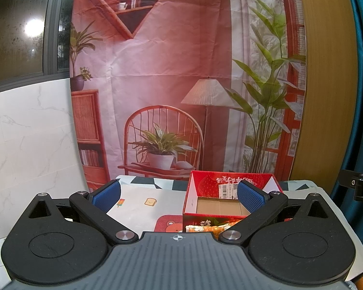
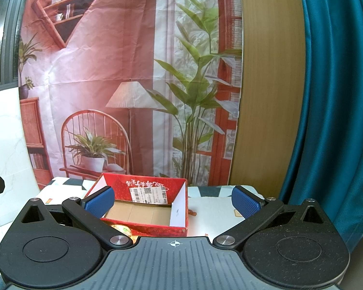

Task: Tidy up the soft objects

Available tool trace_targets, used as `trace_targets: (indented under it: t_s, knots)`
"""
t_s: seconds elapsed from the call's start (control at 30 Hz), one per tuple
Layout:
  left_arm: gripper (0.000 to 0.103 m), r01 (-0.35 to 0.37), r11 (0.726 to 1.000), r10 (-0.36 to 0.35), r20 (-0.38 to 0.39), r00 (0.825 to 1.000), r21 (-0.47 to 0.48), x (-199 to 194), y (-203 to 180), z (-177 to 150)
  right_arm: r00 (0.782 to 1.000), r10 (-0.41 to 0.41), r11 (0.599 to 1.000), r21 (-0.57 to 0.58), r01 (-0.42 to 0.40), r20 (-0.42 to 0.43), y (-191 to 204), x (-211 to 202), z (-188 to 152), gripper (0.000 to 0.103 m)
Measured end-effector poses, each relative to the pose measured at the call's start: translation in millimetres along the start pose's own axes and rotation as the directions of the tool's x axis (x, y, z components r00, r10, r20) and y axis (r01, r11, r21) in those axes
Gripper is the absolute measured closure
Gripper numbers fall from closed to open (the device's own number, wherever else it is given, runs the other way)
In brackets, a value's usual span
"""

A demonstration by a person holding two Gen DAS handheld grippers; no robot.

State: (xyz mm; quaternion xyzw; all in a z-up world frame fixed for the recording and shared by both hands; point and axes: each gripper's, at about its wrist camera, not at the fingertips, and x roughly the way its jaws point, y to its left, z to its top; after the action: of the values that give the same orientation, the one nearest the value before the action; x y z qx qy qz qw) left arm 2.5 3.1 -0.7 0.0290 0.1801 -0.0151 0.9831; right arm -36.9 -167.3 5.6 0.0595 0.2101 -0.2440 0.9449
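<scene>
An open red cardboard box (image 1: 230, 188) with a shipping label and a bare brown bottom stands on the patterned table; it also shows in the right wrist view (image 2: 145, 207). A soft orange and white patterned object (image 1: 205, 228) lies just in front of the box, mostly hidden by my left gripper's body; a yellowish bit of a soft object (image 2: 122, 229) shows in the right wrist view. My left gripper (image 1: 179, 194) is open and empty, above the table before the box. My right gripper (image 2: 173, 201) is open and empty, just right of the box front.
The table carries a cloth (image 1: 142, 205) with cartoon prints. A printed room backdrop (image 1: 169, 84) hangs behind the table. A marble wall (image 1: 29, 133) is at the left, a wooden panel (image 2: 266, 96) and teal curtain (image 2: 331, 96) at the right.
</scene>
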Motion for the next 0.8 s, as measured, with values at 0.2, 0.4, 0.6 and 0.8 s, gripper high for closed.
trace_targets:
  t_s: [0.2, 0.4, 0.6, 0.8]
  knots:
    - [0.0, 0.0, 1.0, 0.0, 0.0, 1.0, 0.0, 0, 0, 0, 1.0, 0.0, 1.0, 0.0, 0.0, 0.0, 0, 0, 0, 0.0]
    - [0.0, -0.001, 1.0, 0.001, -0.001, 1.0, 0.0, 0, 0, 0, 1.0, -0.001, 1.0, 0.0, 0.001, -0.001, 1, -1, 1, 0.0]
    - [0.0, -0.012, 1.0, 0.012, 0.005, 1.0, -0.001, 2, 1, -1, 1.0, 0.006, 1.0, 0.006, -0.006, 0.002, 1, -1, 3, 0.0]
    - [0.0, -0.031, 0.999, 0.032, 0.011, 0.999, -0.024, 17, 5, -11, 0.996, 0.09, 0.994, 0.063, -0.091, 0.016, -6, 7, -10, 0.0]
